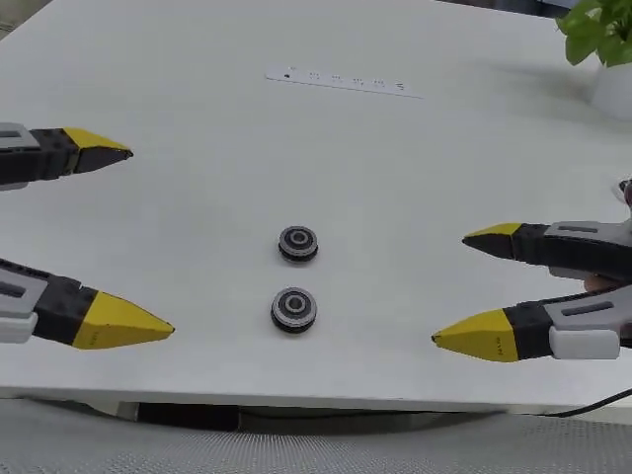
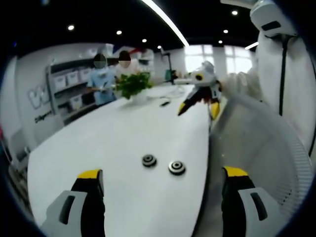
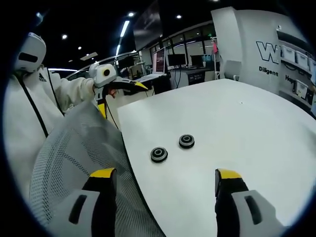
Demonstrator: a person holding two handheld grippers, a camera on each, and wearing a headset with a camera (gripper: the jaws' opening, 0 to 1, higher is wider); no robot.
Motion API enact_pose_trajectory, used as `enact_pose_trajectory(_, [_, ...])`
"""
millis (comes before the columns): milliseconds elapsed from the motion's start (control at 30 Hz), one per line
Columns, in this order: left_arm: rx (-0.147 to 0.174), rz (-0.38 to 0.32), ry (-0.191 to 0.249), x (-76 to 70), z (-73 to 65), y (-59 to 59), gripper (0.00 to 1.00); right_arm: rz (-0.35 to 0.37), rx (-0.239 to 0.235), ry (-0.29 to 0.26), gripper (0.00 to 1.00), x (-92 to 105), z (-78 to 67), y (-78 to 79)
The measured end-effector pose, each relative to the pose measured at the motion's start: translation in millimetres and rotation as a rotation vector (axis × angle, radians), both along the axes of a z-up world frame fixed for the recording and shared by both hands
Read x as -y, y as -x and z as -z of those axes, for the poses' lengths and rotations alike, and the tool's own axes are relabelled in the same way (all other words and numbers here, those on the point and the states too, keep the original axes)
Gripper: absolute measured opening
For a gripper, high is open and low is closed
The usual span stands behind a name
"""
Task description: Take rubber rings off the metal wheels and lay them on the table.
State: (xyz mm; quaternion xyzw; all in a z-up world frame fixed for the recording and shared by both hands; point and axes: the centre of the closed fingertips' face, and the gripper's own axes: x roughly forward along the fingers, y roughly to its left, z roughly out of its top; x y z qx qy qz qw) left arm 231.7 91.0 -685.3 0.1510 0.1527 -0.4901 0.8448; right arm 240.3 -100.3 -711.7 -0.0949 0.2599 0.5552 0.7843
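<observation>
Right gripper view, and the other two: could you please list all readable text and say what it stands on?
"W": on the wall, in both gripper views.
"Diligent": under that W, right gripper view; the words after it are blurred.
White strip on the table: markings too small to read.

In the right gripper view the white wall [image 3: 279, 74] carried a big "W" and, below it, the word "Diligent". In the left gripper view a grey wall [image 2: 27, 81] carried a "W" too. The marks on the strip [image 1: 341, 82] were unreadable.
</observation>
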Motion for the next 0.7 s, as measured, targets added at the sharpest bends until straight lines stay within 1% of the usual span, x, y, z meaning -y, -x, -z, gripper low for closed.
enact_pose_trajectory(167, [0.023, 0.011, 0.005, 7.3, -3.3, -4.3, 1.0, -0.019, 0.016, -0.013, 0.73, -6.5, -2.5, -2.1])
enact_pose_trajectory(333, [0.041, 0.02, 0.027, 16.8, -8.5, -10.6, 1.0, -0.042, 0.027, -0.016, 0.71, -14.5, -1.9, -5.6])
enact_pose_trajectory(400, [0.046, 0.024, 0.028, 19.3, -8.5, -12.5, 1.0, -0.054, 0.03, -0.013, 0.7, -17.6, -0.9, -6.4])
enact_pose_trajectory(500, [0.043, 0.037, 0.03, 24.2, -7.7, -14.9, 1.0, -0.074, 0.033, -0.008, 0.68, -22.8, 0.8, -7.1])
enact_pose_trajectory(600, [0.067, 0.056, 0.023, 31.9, -7.9, -18.0, 1.0, -0.092, 0.04, -0.005, 0.65, -28.4, 2.1, -8.8])
enact_pose_trajectory(700, [0.074, 0.066, 0.024, 38.1, -5.9, -21.8, 1.0, -0.109, 0.043, -0.01, 0.64, -35.3, 3.9, -9.9])
